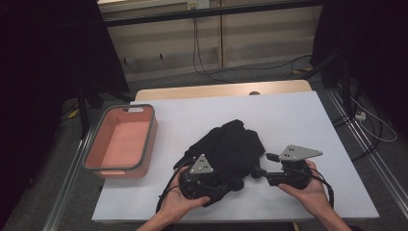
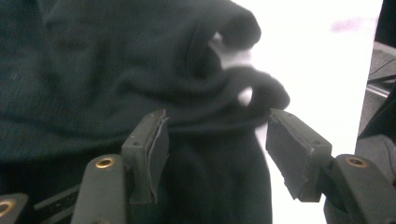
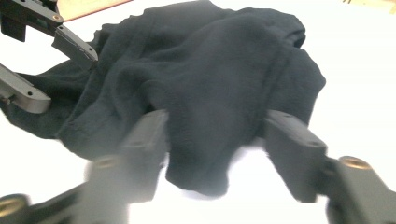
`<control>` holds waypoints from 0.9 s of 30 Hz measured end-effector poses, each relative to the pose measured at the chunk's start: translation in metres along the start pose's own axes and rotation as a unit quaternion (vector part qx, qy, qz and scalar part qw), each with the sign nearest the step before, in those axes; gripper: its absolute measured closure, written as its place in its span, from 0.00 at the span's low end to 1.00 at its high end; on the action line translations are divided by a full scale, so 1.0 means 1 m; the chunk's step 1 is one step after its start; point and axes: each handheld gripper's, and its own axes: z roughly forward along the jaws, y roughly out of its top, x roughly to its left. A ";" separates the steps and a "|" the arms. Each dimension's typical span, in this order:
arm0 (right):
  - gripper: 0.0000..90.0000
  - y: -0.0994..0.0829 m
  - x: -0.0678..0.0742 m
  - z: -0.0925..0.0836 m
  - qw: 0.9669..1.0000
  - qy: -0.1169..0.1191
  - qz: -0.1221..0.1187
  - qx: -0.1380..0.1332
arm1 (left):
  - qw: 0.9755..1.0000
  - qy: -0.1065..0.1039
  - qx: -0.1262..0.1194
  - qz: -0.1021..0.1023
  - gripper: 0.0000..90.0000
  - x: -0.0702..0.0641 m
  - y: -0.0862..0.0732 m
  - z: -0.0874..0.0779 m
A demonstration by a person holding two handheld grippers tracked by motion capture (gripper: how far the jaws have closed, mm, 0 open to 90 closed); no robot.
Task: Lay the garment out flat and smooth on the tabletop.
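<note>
From the high view, the black garment [image 1: 226,149] lies bunched on the white table [image 1: 298,125]. The left gripper [image 1: 204,180] sits at its near edge and the right gripper [image 1: 262,172] points in at its right flank. The pink bin [image 1: 120,139] stands well off to the far side of the left gripper, with nothing in it.

In the left gripper view, the left gripper [image 2: 215,144] has its jaws apart. A fold of the garment [image 2: 140,70] drapes between them, but neither pad presses it, so nothing is held.

In the right gripper view, the right gripper [image 3: 212,149] also stands open. A hanging lobe of the garment [image 3: 210,79] lies in the gap, and the pads are clear of it on both sides. The left gripper [image 3: 51,70] shows beyond, open at the cloth's far edge.

The risk, as I judge it: the cloth is thick and layered, so closing here could pinch only a top fold. The rest would then slump and unfold on lifting. A pad edge could also snag the knit and drag the heap sideways.
</note>
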 end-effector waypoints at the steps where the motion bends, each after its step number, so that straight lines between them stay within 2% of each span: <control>1: 0.56 -0.001 -0.003 0.000 1.000 -0.004 0.003 0.001 | 1.000 -0.001 -0.002 0.003 0.43 0.000 0.003 0.003; 3: 0.67 -0.003 -0.008 0.005 1.000 -0.015 0.005 0.016 | 1.000 -0.004 -0.004 0.003 0.43 0.001 0.009 0.009; 6: 0.70 -0.008 -0.014 0.015 0.999 -0.018 0.008 0.037 | 1.000 -0.012 -0.006 0.007 0.44 -0.003 0.017 0.015; 8: 0.68 -0.009 -0.015 0.019 0.999 -0.013 0.007 0.042 | 1.000 -0.018 -0.008 0.014 0.47 -0.005 0.019 0.017; 9: 0.66 -0.010 -0.014 0.021 0.999 -0.009 0.006 0.045 | 0.999 -0.023 -0.005 0.032 0.47 -0.011 0.021 0.019; 10: 0.63 -0.010 -0.013 0.023 0.999 -0.006 0.002 0.050 | 0.999 -0.025 -0.004 0.034 0.47 -0.013 0.020 0.021; 13: 0.58 -0.012 -0.008 0.030 0.998 0.000 -0.010 0.066 | 0.999 -0.024 0.017 0.044 0.52 -0.014 0.015 0.028; 15: 0.55 -0.013 -0.005 0.036 0.997 0.003 -0.017 0.077 | 0.998 -0.014 0.042 0.051 0.61 -0.014 0.011 0.035; 16: 0.54 -0.013 -0.003 0.038 0.996 0.000 -0.022 0.084 | 0.997 -0.011 0.060 0.053 0.69 -0.014 0.010 0.038; 19: 0.53 -0.015 0.001 0.045 0.994 -0.004 -0.036 0.102 | 0.996 -0.020 0.070 0.055 0.88 -0.009 0.006 0.039; 21: 0.62 -0.017 0.002 0.045 0.994 0.006 -0.034 0.106 | 0.996 -0.025 0.069 0.046 0.96 -0.006 0.005 0.035; 23: 0.73 -0.018 0.001 0.045 0.993 0.025 -0.031 0.108 | 0.996 -0.027 0.070 0.042 0.97 -0.005 0.003 0.030; 26: 0.86 -0.018 0.002 0.042 0.993 0.036 -0.028 0.112 | 0.997 -0.028 0.066 0.036 0.98 -0.003 -0.001 0.024; 27: 0.87 -0.018 0.003 0.041 0.992 0.036 -0.030 0.115 | 0.998 -0.027 0.055 0.027 0.98 -0.001 -0.003 0.015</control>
